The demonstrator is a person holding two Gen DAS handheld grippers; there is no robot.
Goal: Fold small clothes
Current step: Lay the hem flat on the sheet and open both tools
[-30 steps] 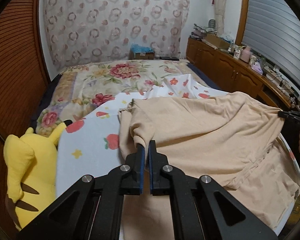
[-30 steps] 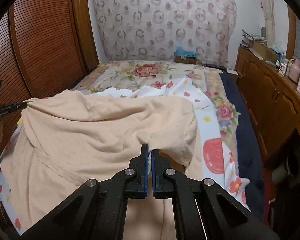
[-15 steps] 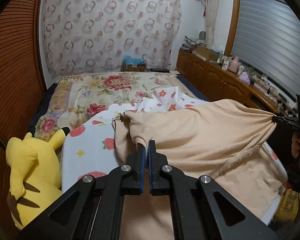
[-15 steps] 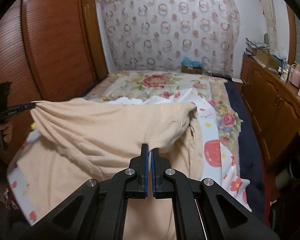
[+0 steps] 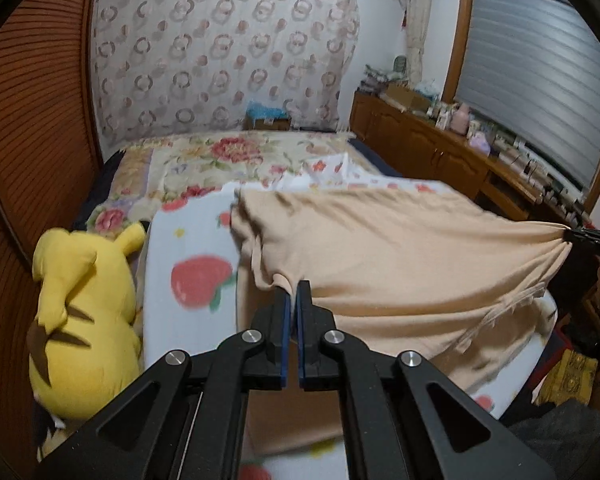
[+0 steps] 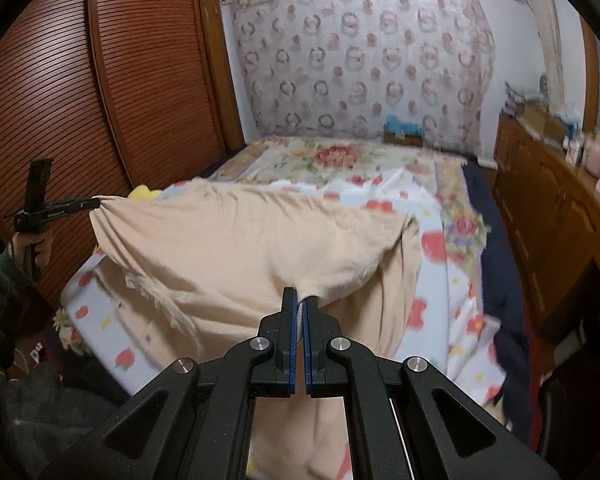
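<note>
A beige garment (image 5: 400, 256) hangs stretched between my two grippers above the bed. My left gripper (image 5: 293, 290) is shut on one corner of it. My right gripper (image 6: 299, 298) is shut on the other corner of the garment (image 6: 252, 248). The right gripper also shows at the right edge of the left wrist view (image 5: 580, 236), and the left gripper at the left of the right wrist view (image 6: 88, 203). The garment's lower part drapes down onto the white fruit-print sheet (image 5: 188, 248).
A yellow plush toy (image 5: 80, 312) lies at the bed's left edge. A floral bedspread (image 5: 220, 156) covers the far half of the bed. A wooden louvred wardrobe (image 6: 100, 100) stands left, a wooden cabinet (image 5: 440, 152) with clutter runs along the right.
Both grippers have risen and pulled back, lifting the beige garment off the bed and stretching its top edge taut between them.
</note>
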